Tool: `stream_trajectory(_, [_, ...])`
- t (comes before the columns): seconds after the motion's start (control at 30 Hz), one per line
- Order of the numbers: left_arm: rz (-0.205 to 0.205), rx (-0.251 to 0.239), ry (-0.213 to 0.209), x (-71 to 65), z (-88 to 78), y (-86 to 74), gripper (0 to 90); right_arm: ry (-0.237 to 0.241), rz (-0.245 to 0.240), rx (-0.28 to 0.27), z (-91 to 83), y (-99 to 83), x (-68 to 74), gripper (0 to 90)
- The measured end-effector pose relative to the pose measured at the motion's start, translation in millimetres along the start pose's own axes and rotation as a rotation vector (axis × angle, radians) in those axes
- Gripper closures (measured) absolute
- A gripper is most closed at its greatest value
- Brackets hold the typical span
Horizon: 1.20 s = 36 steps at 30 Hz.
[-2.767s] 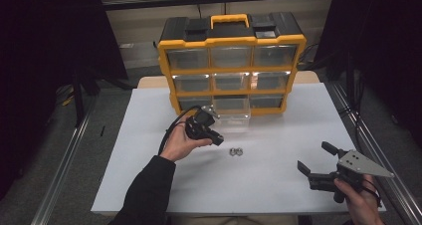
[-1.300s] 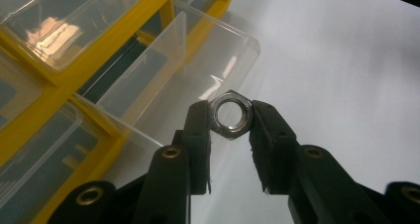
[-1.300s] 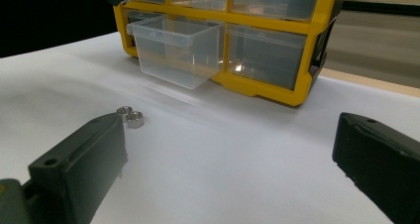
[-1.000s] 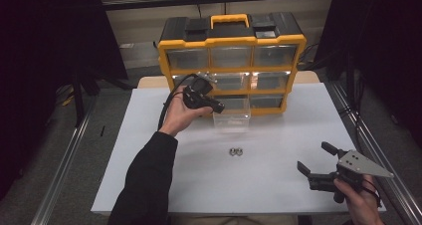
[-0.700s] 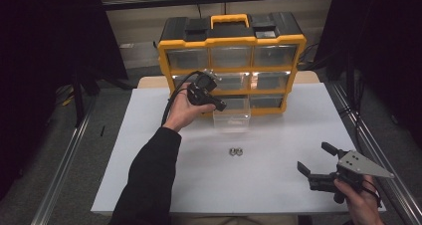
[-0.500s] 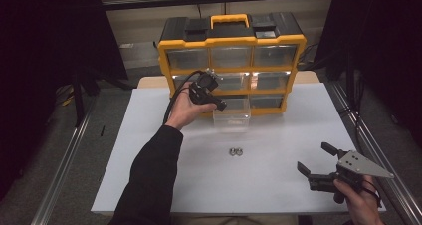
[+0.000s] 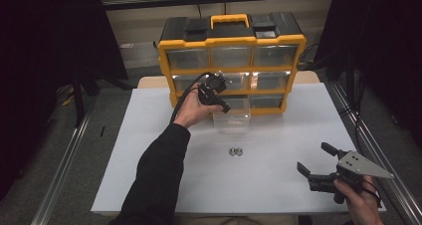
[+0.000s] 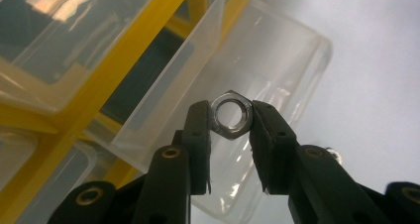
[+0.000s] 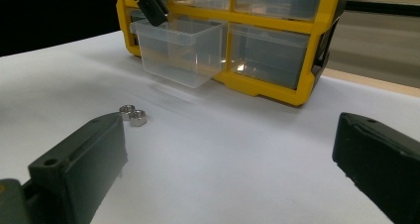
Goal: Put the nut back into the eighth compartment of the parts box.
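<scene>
1. the left gripper (image 8: 230, 122) is pinching a steel hex nut (image 8: 231, 116) between its narrowed jaws, right over the pulled-out clear drawer (image 8: 257, 85) in the bottom row of the yellow organiser (image 7: 231, 60).
2. the right gripper (image 7: 318, 165) is resting near the table's right front corner with its jaws spread wide and nothing between them.
3. the grip is sitting on two flats of the nut only, so i'm thinking a twist of the hand could be popping it loose.
4. if it's let go too near the drawer's front wall (image 9: 173, 55), it could be bouncing out onto the white table (image 7: 278, 135).
5. two more hex nuts (image 7: 235, 151) are lying touching each other mid-table, well apart from both grippers.
6. open room is lying in front and to the sides; the organiser is blocking the far side.
</scene>
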<state>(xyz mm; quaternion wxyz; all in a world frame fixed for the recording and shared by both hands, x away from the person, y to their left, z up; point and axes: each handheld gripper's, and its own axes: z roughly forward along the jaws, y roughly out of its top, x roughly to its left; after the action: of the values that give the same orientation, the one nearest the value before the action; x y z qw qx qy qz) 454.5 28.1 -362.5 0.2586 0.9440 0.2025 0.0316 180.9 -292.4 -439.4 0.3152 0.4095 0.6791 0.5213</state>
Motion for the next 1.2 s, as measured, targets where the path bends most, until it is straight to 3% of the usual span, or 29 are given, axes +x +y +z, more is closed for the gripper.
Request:
stream_trajectory(0.1, [-0.011,-0.003,0.007,2.4,1.9,0.5,70.3,-0.002,0.000,0.003,-0.2,-0.1,-0.4,0.1])
stream_trajectory(0.43, [-0.027,0.062,0.018,7.1,14.4,1.2,70.2,-0.001,0.002,0.002,-0.4,0.0,-0.1,0.1])
stream_trajectory(0.7, [-0.008,0.118,0.033,10.6,25.7,1.7,70.1,0.004,0.000,-0.001,-0.6,0.1,0.2,0.1])
stream_trajectory(0.83, [-0.010,0.115,0.033,9.9,27.9,1.7,70.1,0.001,0.004,0.001,-0.9,0.1,0.0,0.1])
stream_trajectory(0.87, [-0.030,0.117,0.029,8.0,28.6,1.3,70.1,0.002,0.003,0.000,-0.8,0.1,0.1,0.1])
stream_trajectory(0.9, [-0.012,0.117,0.027,9.0,28.9,1.4,70.1,0.002,0.002,0.000,-0.8,0.1,0.1,0.1])
stream_trajectory(1.2, [0.001,0.124,0.028,8.7,31.0,1.7,69.8,0.000,0.002,-0.001,-1.1,0.0,-0.2,0.1])
